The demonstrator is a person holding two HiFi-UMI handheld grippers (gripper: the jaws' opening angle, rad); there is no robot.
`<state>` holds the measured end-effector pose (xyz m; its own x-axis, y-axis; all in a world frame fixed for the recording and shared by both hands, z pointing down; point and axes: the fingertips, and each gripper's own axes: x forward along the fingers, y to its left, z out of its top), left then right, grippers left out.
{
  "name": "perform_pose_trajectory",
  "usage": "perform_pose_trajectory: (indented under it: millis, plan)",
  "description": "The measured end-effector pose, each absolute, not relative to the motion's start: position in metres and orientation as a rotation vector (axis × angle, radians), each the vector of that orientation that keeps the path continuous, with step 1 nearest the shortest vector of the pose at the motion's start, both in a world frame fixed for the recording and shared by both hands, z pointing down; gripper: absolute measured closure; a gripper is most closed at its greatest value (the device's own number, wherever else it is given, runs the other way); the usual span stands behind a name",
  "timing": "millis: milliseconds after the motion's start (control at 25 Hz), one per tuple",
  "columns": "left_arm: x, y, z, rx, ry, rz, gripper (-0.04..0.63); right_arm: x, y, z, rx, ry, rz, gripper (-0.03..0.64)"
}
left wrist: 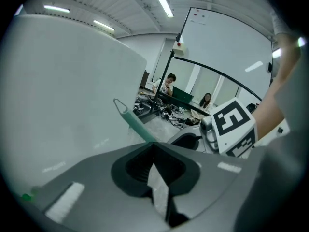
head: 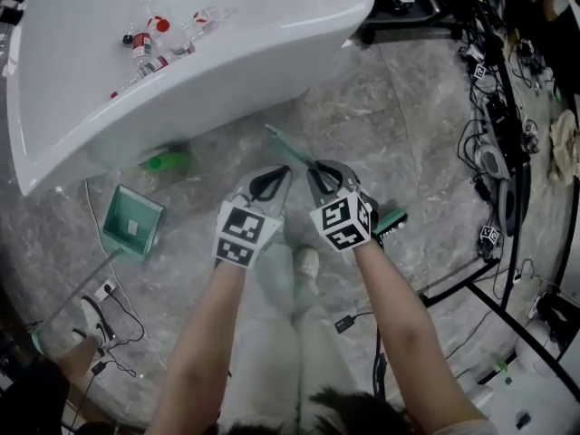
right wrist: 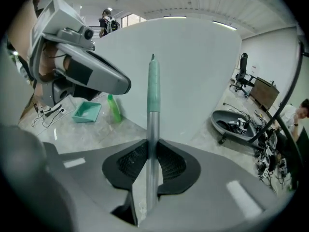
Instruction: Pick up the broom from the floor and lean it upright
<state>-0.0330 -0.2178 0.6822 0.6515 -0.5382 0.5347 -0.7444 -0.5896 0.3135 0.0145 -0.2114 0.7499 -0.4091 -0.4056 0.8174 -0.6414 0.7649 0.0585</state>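
Head view: at frame centre our right gripper (head: 323, 178) holds the broom (head: 299, 152) slanted, brush end at lower right

Left gripper view: our left gripper (left wrist: 154, 166) has its jaws together and empty, with the broom's green tip behind them

Right gripper view: jaws clamp the metal shaft; we judge that leaning it upright remains

Silver-shafted, green-tipped broom (right wrist: 153, 105); handle aslant

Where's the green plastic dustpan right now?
Head view, lower left: the green plastic dustpan lies on the floor beside the white bathtub, near a green bottle.
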Motion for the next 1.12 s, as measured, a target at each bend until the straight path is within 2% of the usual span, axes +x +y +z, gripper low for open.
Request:
perform_pose_trajectory:
  millis: [600, 1120]
  plan:
    - [-0.053, -0.273, 0.589, 2.411, -1.135, 0.471, 0.597, -0.026, -0.286, 0.630, 0.991, -2.223, 0.274, 0.543]
    - [-0.077, -0.300, 0.564, 2.394, -1.186, 0.459, 0.597, -0.038, -0.334, 0.621, 1.084, -2.129, 0.282, 0.539]
